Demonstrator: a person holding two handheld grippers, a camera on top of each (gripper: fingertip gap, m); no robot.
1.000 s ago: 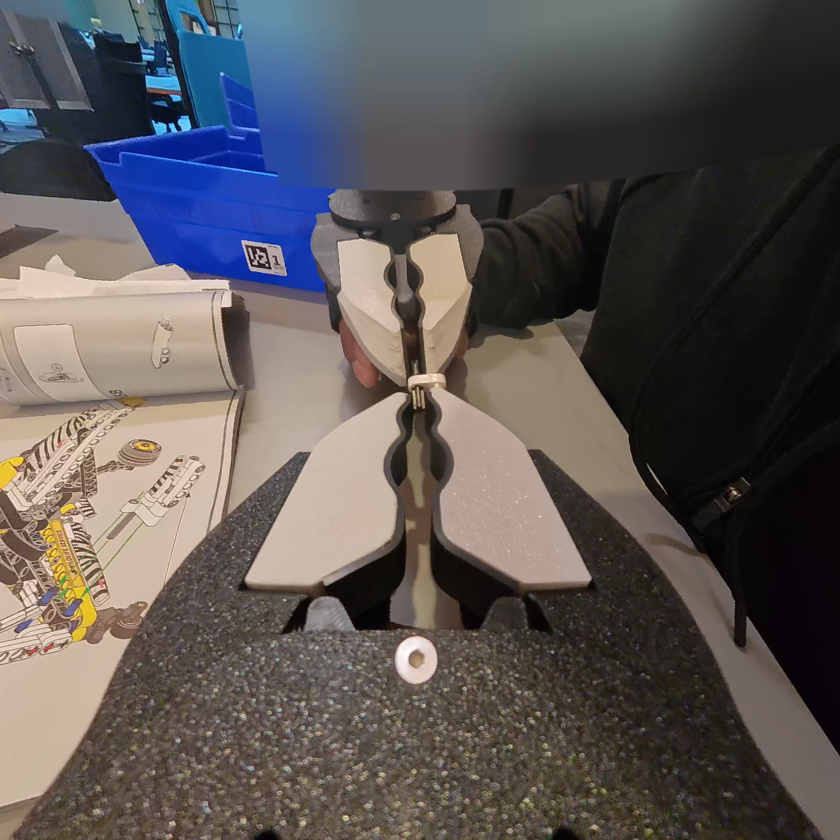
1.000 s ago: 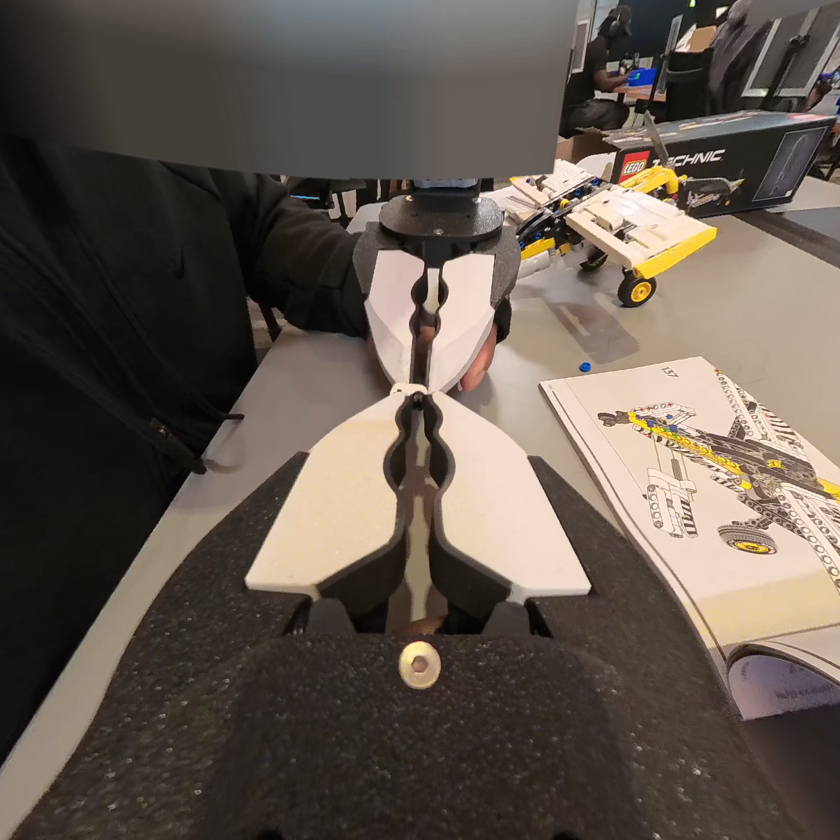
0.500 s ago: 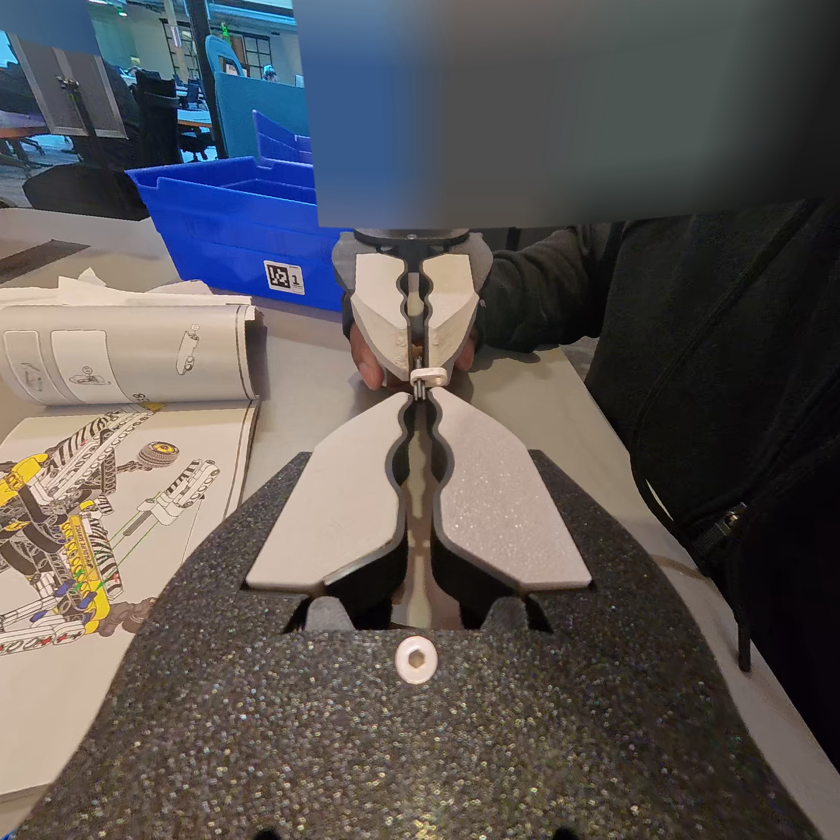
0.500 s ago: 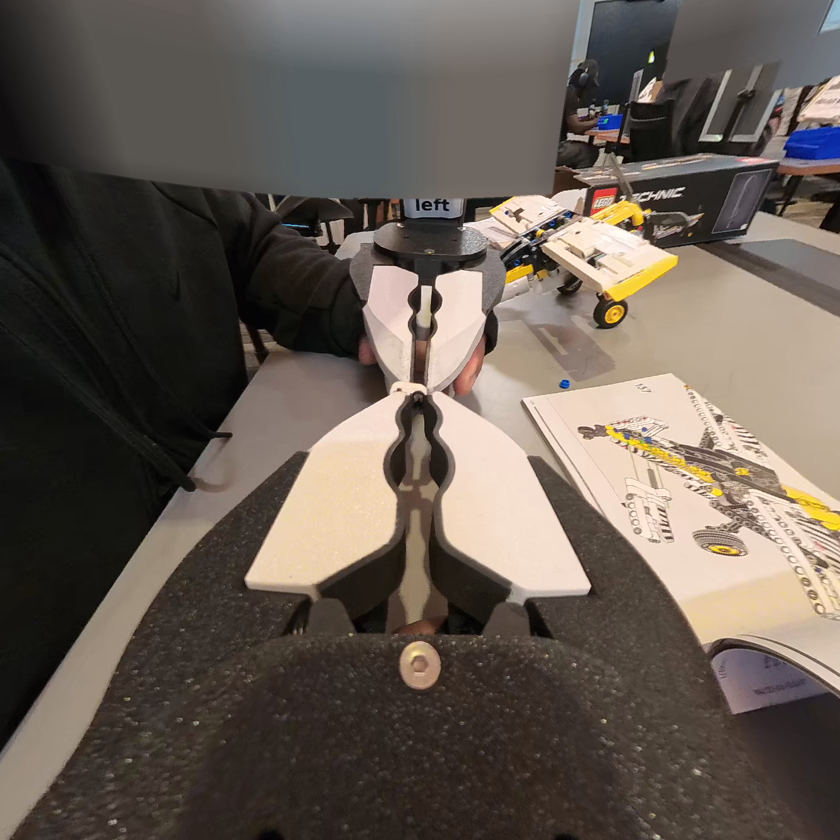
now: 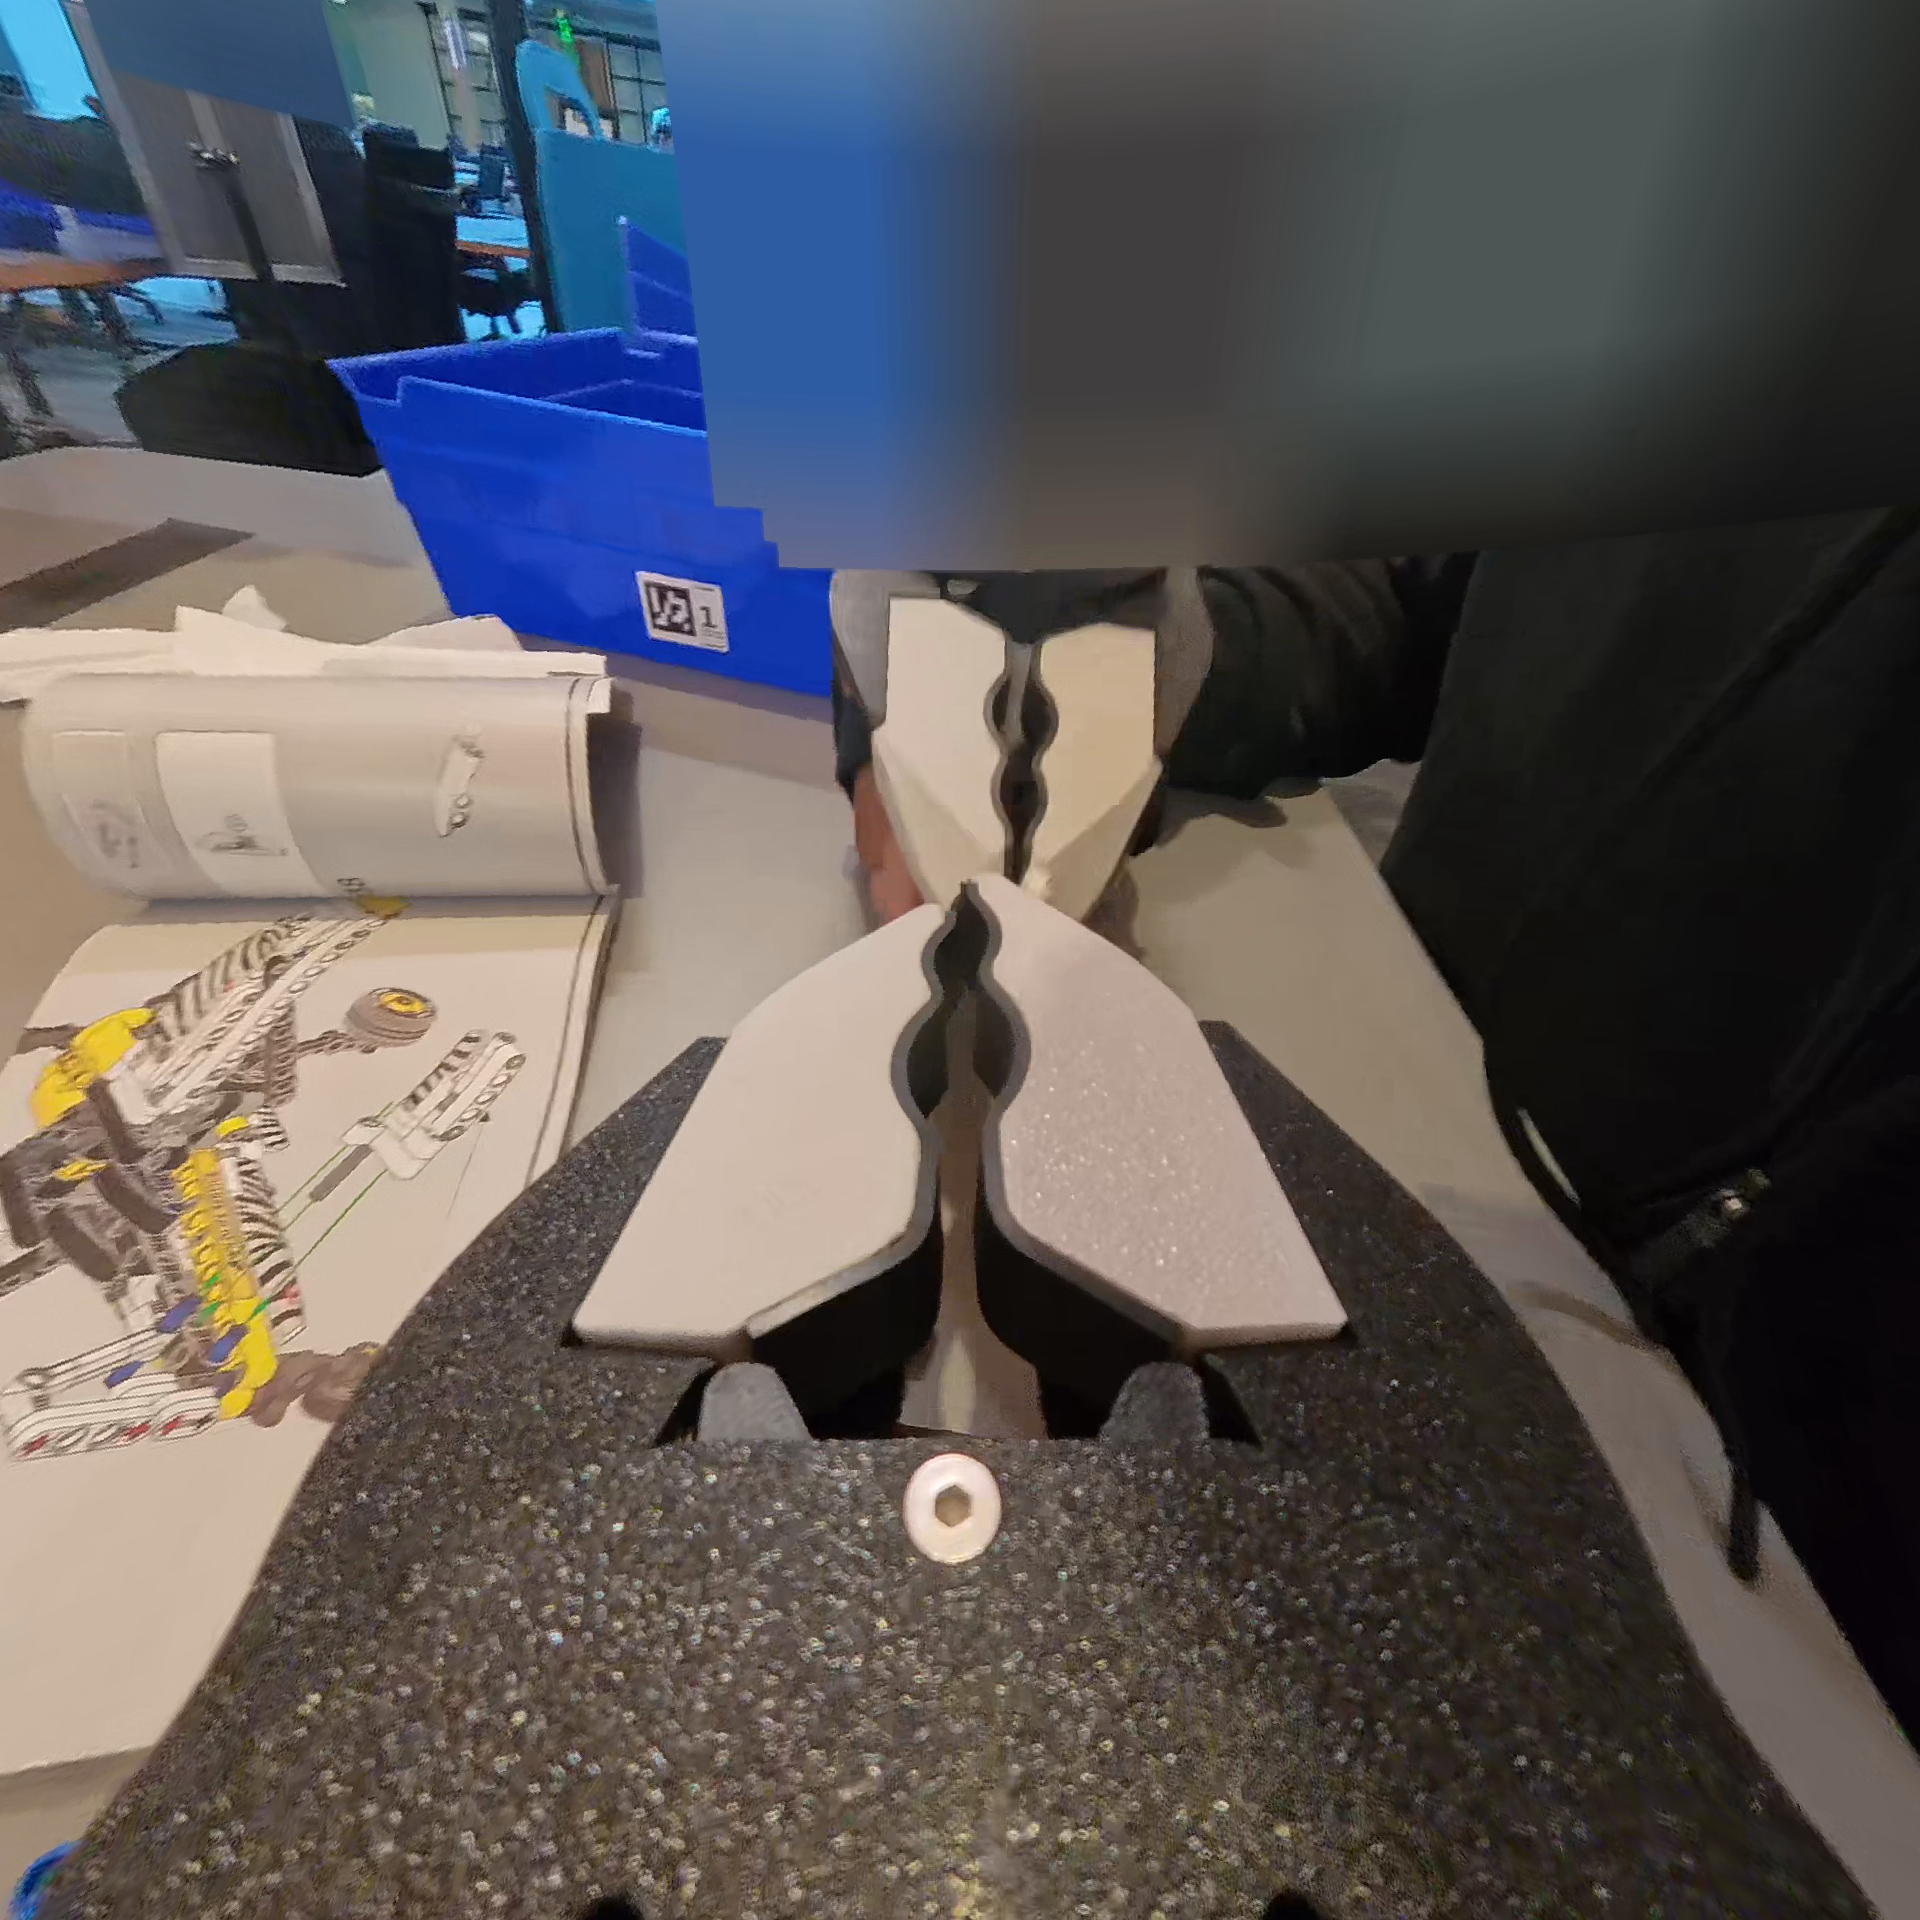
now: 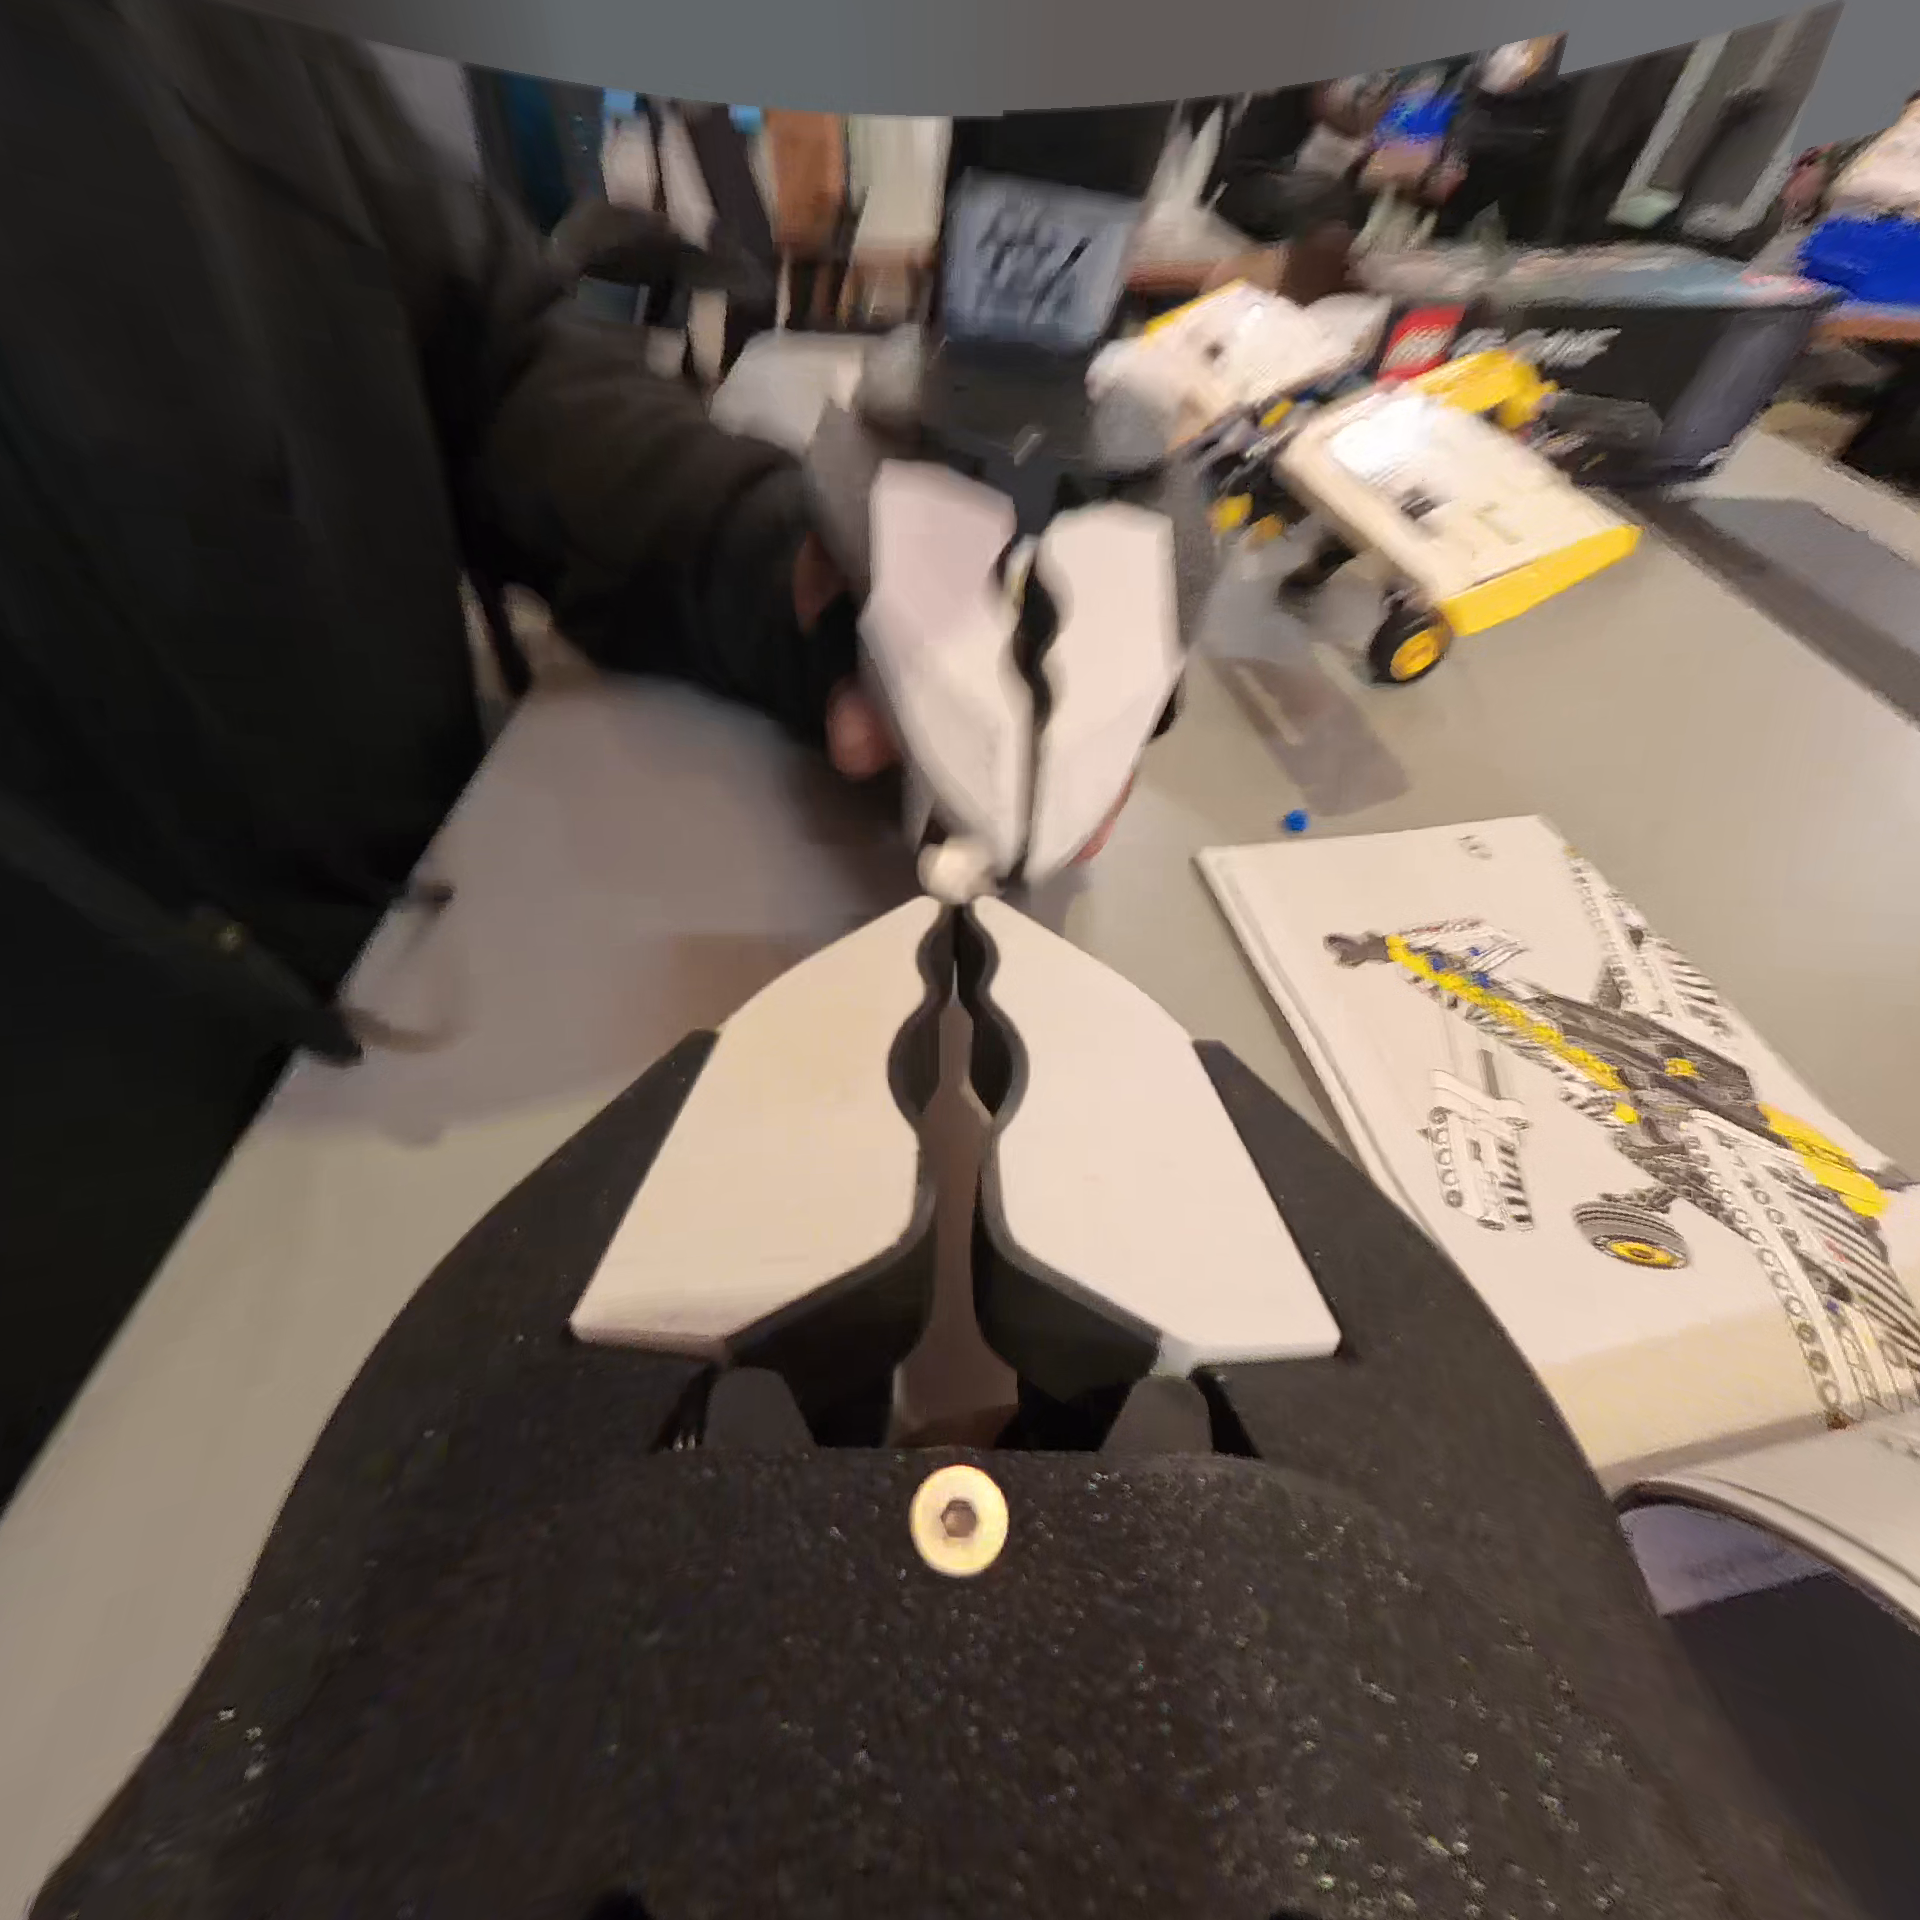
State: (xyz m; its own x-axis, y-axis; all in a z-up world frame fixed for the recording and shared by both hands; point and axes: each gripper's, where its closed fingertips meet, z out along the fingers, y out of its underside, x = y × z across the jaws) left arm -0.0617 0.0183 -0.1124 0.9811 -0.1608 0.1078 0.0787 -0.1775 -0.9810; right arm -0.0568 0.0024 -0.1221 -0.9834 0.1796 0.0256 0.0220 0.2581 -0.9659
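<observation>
Now both claws meet nose to nose above the grey desk, each one clenched with its tips pressed together. The left claw points straight at the right claw, and their tips are just apart.

A small white piece sits right at that meeting point. In the right wrist view it shows as a blurred round knob beside the left claw's tip and just above the right claw's tip. In the left wrist view only a pale sliver of it shows past the left claw's right finger. I cannot tell whether either claw pinches it. Its long axis and heading are too blurred to read.

An open booklet lies on the desk at the left claw's left, with a blue bin behind. Farther off in the right wrist view stands a white and yellow model, and a tiny blue bit lies near the booklet's corner.
</observation>
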